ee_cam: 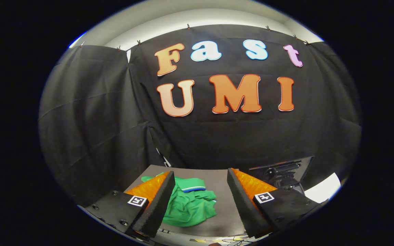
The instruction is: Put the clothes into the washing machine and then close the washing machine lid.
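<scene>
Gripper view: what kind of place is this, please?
Probably a staged recording booth, not a real laundry room: black cloth wall hung by clips, a grey table carrying a green shirt. The hand-held gripper hangs open above the shirt.

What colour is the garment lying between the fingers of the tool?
Green, with a blue-and-white striped edge; the garment shows best in the gripper view.

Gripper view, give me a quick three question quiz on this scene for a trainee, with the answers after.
1. True or false: the gripper is shut on the green shirt.
2. Where does the shirt lie? A) on the grey table, between the fingers B) hung on the wall
3. Fill in: the shirt's collar has a ____ stripe.

Key: 1 false, fingers open, apart from it. 2 A. 3 blue.
</scene>
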The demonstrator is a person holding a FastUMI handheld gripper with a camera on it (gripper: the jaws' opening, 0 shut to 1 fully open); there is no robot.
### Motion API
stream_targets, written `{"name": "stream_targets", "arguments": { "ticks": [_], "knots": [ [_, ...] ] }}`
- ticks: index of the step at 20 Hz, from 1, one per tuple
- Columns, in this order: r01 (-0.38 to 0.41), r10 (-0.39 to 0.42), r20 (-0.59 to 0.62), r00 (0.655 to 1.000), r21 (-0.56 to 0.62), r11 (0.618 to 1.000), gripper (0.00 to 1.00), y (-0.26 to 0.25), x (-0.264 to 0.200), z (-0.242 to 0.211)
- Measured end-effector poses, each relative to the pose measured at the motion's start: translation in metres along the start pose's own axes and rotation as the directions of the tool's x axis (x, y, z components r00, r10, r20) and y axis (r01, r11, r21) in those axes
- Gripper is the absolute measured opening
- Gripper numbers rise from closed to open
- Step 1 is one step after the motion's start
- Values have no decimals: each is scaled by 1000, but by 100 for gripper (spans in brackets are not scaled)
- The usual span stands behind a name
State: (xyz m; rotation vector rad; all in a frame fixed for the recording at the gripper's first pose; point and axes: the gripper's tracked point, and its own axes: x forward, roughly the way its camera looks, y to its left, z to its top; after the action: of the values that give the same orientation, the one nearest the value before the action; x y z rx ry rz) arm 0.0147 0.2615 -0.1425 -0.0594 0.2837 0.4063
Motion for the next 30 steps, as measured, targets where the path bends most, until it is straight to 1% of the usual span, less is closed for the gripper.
{"name": "stream_targets", "arguments": {
  "ticks": [6,10,12,14,16,18,20,24,27,28,29,30],
  "knots": [
    [-59,58,-78,995,-13,998,99,49,26,-41],
    [-55,50,-128,990,-33,998,99,61,48,-63],
    [-49,42,-161,986,-41,998,99,66,51,-79],
    [-31,21,-194,981,-50,998,99,66,60,-97],
    [-23,10,-265,964,-45,999,99,65,66,-123],
    [-17,15,-317,948,-4,1000,100,62,74,-146],
    [-24,28,-310,950,16,1000,100,61,78,-145],
    [-55,47,-300,953,-19,998,100,64,80,-147],
    [-71,57,-274,960,-42,997,83,63,81,-150],
    [-74,60,-267,962,-41,996,79,63,82,-151],
    [-80,67,-260,963,-39,996,66,64,81,-151],
    [-85,72,-265,961,-39,996,66,62,82,-153]
  ]
}}
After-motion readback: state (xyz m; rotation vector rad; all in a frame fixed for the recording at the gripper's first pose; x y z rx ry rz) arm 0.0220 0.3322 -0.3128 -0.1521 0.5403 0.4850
